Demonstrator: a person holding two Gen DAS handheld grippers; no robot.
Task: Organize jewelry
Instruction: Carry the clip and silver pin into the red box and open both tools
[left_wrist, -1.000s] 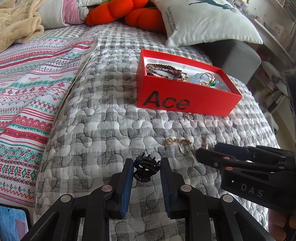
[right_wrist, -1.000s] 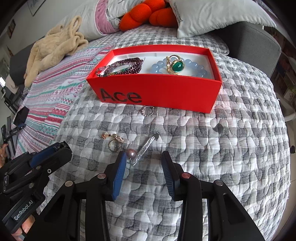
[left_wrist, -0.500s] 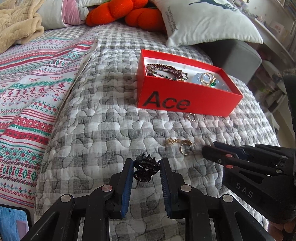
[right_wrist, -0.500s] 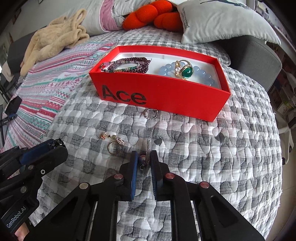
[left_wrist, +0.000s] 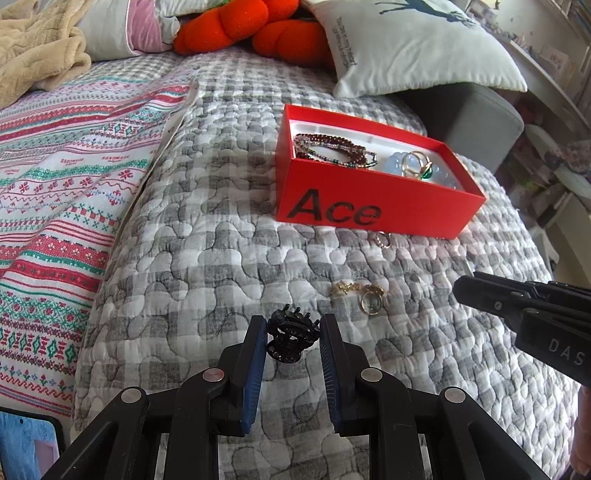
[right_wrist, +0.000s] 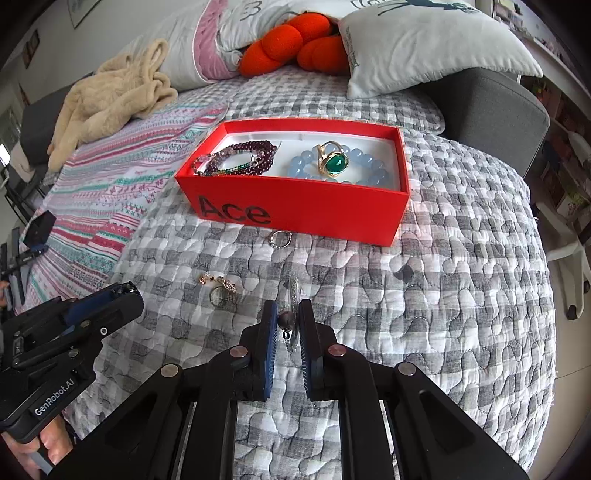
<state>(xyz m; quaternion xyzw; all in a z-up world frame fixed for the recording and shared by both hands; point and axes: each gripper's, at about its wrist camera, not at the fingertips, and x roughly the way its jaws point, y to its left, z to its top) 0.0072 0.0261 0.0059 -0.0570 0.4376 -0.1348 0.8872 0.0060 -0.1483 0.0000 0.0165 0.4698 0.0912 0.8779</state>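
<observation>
Left gripper (left_wrist: 292, 341), blue ribbed pads, clenched on a spiky black plastic hair claw (left_wrist: 291, 335) above the quilted grey-check bedspread (left_wrist: 207, 258). Right gripper (right_wrist: 287, 325) pinched tight on a dull pearl earring (right_wrist: 286, 319) with a clear glittery stem. At ten o'clock of it lie a gold chain piece (right_wrist: 218, 280) and a ring (right_wrist: 218, 296); at twelve, a small hoop (right_wrist: 280, 238). Beyond, a red cardboard box (right_wrist: 295, 206) printed "Ace" holds garnet beads (right_wrist: 240, 157), pale blue beads (right_wrist: 369, 166) and a green-stone ring (right_wrist: 334, 162). Behind it, a grey pillow (right_wrist: 424, 40).
</observation>
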